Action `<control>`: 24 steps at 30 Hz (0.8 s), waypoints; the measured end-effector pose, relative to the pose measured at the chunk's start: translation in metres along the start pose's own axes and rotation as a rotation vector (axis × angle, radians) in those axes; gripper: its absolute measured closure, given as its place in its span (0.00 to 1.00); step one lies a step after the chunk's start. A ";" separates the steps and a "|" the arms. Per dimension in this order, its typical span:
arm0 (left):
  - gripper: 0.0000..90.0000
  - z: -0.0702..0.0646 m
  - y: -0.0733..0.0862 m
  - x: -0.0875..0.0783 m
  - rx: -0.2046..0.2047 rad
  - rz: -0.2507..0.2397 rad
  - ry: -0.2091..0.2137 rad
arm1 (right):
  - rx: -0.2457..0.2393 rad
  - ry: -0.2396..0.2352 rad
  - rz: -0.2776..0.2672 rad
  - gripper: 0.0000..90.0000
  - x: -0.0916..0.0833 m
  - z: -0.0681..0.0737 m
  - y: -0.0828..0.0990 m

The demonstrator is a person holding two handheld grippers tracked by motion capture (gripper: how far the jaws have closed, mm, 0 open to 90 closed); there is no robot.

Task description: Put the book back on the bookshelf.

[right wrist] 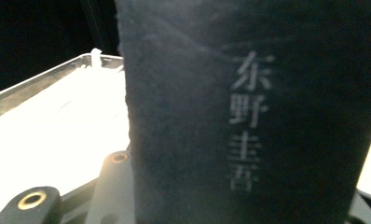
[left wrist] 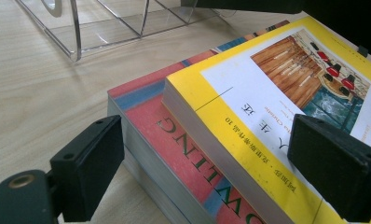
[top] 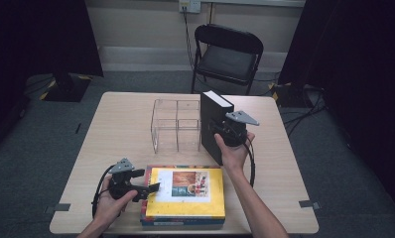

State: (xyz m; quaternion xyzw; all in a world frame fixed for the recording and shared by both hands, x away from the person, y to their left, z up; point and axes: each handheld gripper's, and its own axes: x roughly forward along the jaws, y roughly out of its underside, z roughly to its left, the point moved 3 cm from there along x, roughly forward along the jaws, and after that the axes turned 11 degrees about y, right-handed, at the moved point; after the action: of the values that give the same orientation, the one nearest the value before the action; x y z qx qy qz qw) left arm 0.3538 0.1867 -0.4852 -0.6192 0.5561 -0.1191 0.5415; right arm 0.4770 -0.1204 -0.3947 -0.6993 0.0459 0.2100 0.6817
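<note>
On the pale wooden worktop (top: 116, 124) the right gripper (top: 229, 130) holds a black book (top: 211, 124) upright beside the right wall of a clear acrylic organiser (top: 176, 124), its long axis vertical and its white page edge turned up. In the right gripper view the dark spine of the book (right wrist: 249, 116) stands close to the camera with pale vertical characters — 东野圭吾 — and the fingers are clamped on it.

The left gripper (top: 145, 189) sits at the left edge of a stack of two books near the front of the worktop. The yellow book (top: 185, 193) lies flat on top, long axis running left to right, with a white panel and a picture on its cover. In the left gripper view it (left wrist: 267, 107) bears small Chinese print that I cannot read surely. Beneath it lies a red and blue book (left wrist: 174, 144) with the letters "WLING" showing. The left fingers (left wrist: 88, 163) stand wide, one on each side of the stack's corner — not closed on anything.
</note>
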 end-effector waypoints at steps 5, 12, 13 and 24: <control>0.12 0.001 0.000 0.000 -0.002 0.001 0.005 | 0.003 0.009 -0.013 0.59 0.006 0.001 -0.001; 0.11 0.002 0.000 0.001 -0.010 0.002 0.015 | 0.000 0.014 -0.037 0.59 0.013 0.001 -0.001; 0.11 0.002 0.000 0.001 -0.010 0.000 0.015 | -0.003 0.010 -0.042 0.59 0.015 0.001 0.000; 0.11 0.001 0.000 0.002 0.000 -0.002 0.006 | -0.006 -0.021 -0.045 0.59 0.007 -0.001 0.018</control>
State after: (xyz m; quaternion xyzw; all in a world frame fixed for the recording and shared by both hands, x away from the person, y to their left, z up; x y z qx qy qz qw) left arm 0.3550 0.1857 -0.4860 -0.6195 0.5570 -0.1214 0.5397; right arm 0.4771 -0.1213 -0.4136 -0.6999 0.0223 0.2021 0.6847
